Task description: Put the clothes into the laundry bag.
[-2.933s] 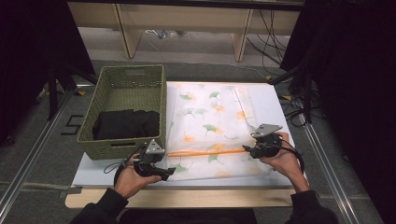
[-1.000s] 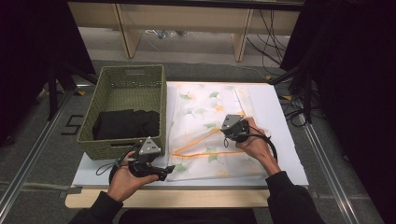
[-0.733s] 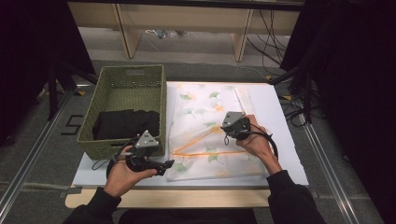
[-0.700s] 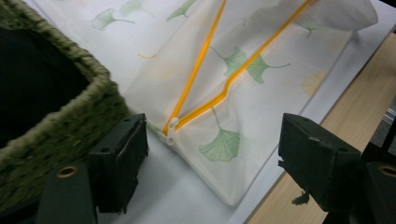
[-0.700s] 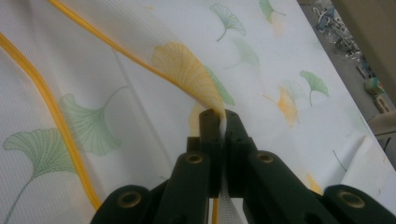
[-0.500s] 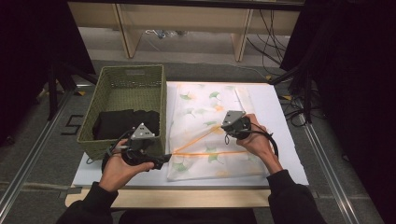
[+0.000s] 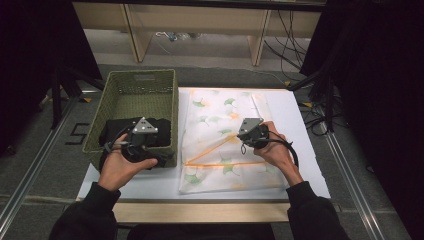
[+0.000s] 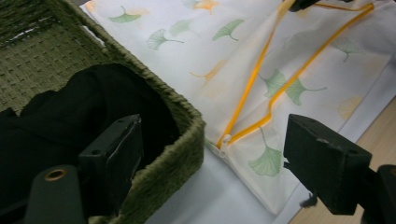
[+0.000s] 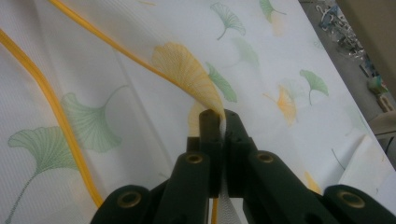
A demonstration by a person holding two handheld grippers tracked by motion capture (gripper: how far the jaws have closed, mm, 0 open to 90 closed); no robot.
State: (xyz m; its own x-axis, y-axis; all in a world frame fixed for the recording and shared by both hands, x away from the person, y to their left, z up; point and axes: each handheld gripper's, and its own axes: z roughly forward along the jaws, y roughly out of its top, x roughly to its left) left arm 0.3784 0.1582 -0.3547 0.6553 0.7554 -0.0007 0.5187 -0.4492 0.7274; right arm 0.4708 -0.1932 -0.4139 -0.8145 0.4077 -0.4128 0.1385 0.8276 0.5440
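A white mesh bag (image 7: pixel 225 140) printed with ginkgo leaves lies flat on the table, its orange zipper (image 8: pixel 261 70) unzipped into a V. My right gripper (image 7: pixel 246 136) is shut on the upper zipper edge of the bag (image 9: pixel 187 70), lifting that flap. A green woven basket (image 7: pixel 165 90) stands left of the bag with black clothing (image 7: pixel 117 131) inside. My left gripper (image 7: pixel 159 159) is open at the basket's near right corner (image 8: pixel 187 135), one jaw over the black clothing (image 8: pixel 70 112), the other over the bag. The zipper pull (image 8: pixel 223 142) lies just past the corner.
The bag and basket rest on a white board (image 7: pixel 300 120) on a wooden table edge (image 7: pixel 200 212). Cables (image 7: pixel 320 115) trail on the floor at right. A metal rail (image 7: pixel 35 170) runs along the left. Table legs (image 7: pixel 257 40) stand at the back.
My left gripper moved up and away from the table's front edge to the basket's near right corner. My right gripper, shut on the bag's zipper edge, drew it left and farther in.
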